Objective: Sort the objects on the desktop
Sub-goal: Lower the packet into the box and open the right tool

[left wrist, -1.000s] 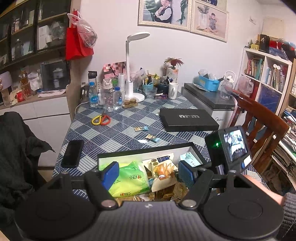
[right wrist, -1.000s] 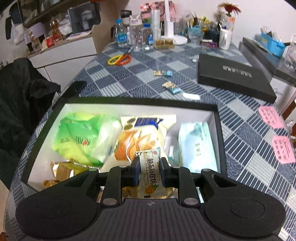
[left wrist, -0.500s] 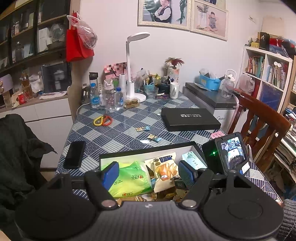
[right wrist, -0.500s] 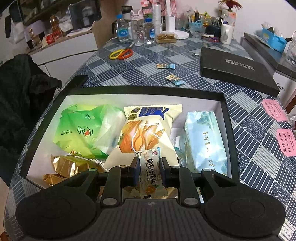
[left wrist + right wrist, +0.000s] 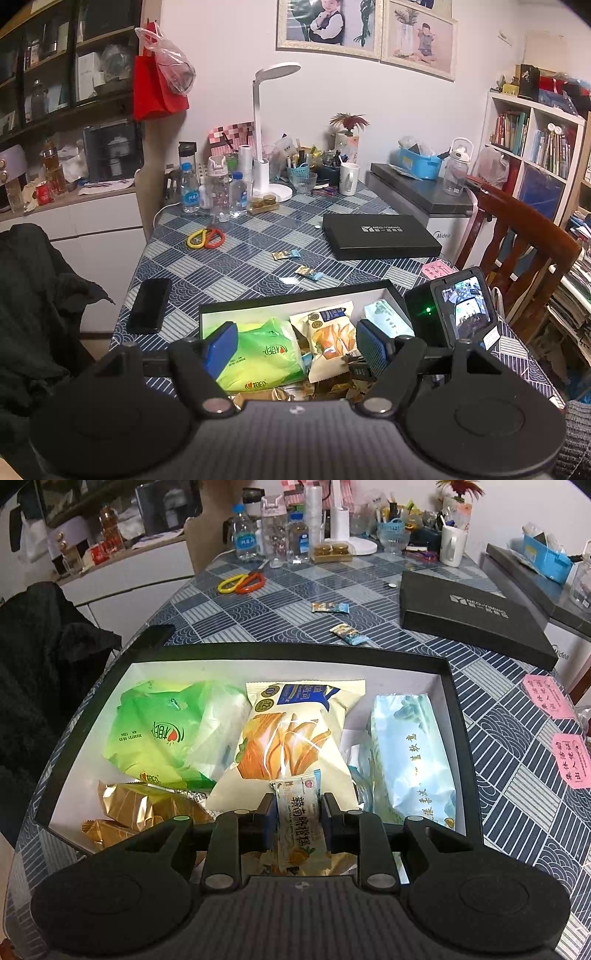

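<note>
Over the box (image 5: 456, 701), the right tool (image 5: 297, 818) pinches a sachet (image 5: 298, 812); releasing early could drop it crooked. Left tool (image 5: 297, 347) gapes wide.

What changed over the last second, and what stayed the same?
The right gripper carried its sachet nearer over the box, which now looms larger. The left gripper backed off slightly. The grip stayed shut, the left stayed open, and the box's packets are unmoved.
</note>
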`<state>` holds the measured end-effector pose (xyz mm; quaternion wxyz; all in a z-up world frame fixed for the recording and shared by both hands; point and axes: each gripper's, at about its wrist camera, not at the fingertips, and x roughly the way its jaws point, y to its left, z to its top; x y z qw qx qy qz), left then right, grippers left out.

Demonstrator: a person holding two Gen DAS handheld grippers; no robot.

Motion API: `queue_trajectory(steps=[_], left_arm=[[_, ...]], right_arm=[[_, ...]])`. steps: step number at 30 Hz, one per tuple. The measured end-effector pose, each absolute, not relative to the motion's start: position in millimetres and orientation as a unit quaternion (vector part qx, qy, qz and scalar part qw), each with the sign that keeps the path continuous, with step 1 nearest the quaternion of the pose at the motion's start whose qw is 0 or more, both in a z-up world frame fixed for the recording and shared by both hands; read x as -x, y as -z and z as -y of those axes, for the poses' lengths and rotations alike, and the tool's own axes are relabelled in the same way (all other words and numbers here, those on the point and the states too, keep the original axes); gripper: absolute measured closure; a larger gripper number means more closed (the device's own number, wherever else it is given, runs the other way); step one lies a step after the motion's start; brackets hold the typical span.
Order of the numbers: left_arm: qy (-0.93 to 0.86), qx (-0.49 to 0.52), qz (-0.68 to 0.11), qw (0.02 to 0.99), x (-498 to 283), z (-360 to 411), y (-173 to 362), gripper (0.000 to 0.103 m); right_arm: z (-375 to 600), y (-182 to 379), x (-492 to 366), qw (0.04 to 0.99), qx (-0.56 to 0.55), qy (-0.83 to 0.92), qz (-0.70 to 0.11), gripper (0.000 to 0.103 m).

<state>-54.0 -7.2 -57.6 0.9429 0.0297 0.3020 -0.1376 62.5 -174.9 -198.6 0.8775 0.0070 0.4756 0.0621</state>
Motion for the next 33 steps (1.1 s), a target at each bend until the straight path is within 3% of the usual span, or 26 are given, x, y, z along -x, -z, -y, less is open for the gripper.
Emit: queue_trajectory(steps=[15,17,22,27,33], left_arm=[[0.149,-0.036,-0.302,0.941,55,8,57,0.019],[0.150,-0.037,-0.302,0.941,55,8,57,0.019],[0.155,-0.037,-0.304,0.939,54,7,56,0.019],[0.162,-0.032,-0.307,0.937,47,4,54,0.018],[0.168,-0.028,-0.319,0.932,33,4,54,0.018]], right_arm=[[180,193,-59,0.879,-0.020,-0.056,-0.472,0.073],[180,192,-58,0.880,-0.025,-0.054,-0.471,0.062],[183,180,-53,0.888,-0.035,-0.050,-0.456,0.054],[194,158,-46,0.902,-0.052,-0.031,-0.427,0.034],[214,135,-33,0.912,-0.078,-0.001,-0.404,0.027]])
